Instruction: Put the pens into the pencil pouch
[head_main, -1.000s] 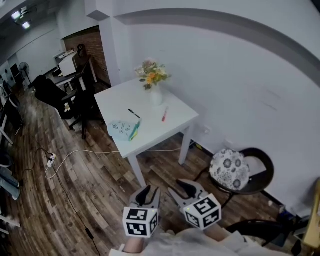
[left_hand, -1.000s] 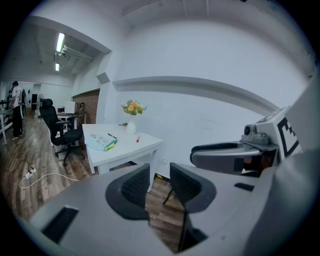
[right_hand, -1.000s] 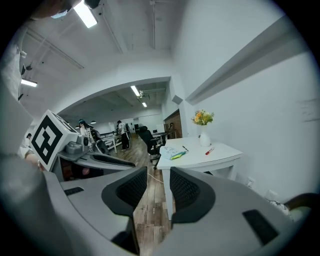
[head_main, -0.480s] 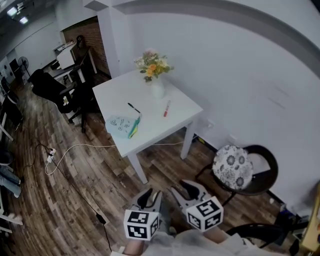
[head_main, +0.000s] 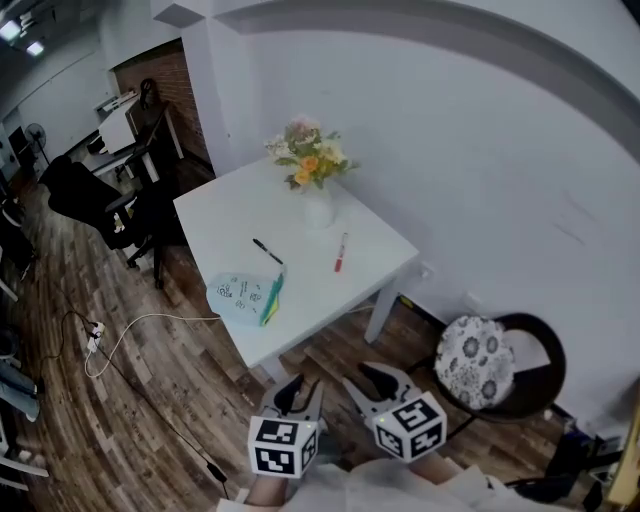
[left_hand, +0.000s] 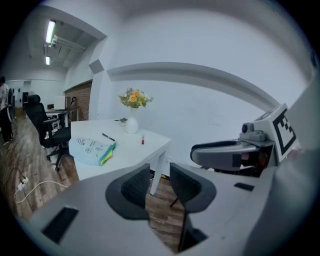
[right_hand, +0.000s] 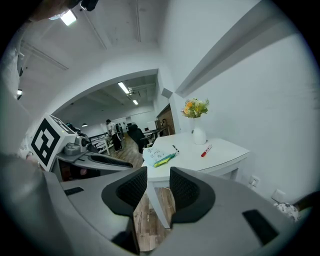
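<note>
A white table (head_main: 230, 215) stands ahead of me. On it lie a light blue pencil pouch (head_main: 245, 298) with a green edge, a black pen (head_main: 267, 251) and a red pen (head_main: 341, 252). The left gripper view shows the pouch (left_hand: 93, 148), black pen (left_hand: 108, 137) and red pen (left_hand: 142, 140). They also appear in the right gripper view: pouch (right_hand: 159, 156), black pen (right_hand: 175, 148), red pen (right_hand: 205, 150). My left gripper (head_main: 300, 392) (left_hand: 160, 176) and right gripper (head_main: 372, 383) (right_hand: 158, 183) hang side by side over the wooden floor, short of the table. Both are open and empty.
A white vase with flowers (head_main: 316, 205) stands at the table's far side near the wall. A dark chair with a floral cushion (head_main: 475, 360) sits to the right. Black office chairs (head_main: 90, 190) stand at the left, and a white cable (head_main: 130, 330) lies on the floor.
The table and its objects have come nearer and lower in the head view as both grippers advanced toward it. The jaws have not changed.
</note>
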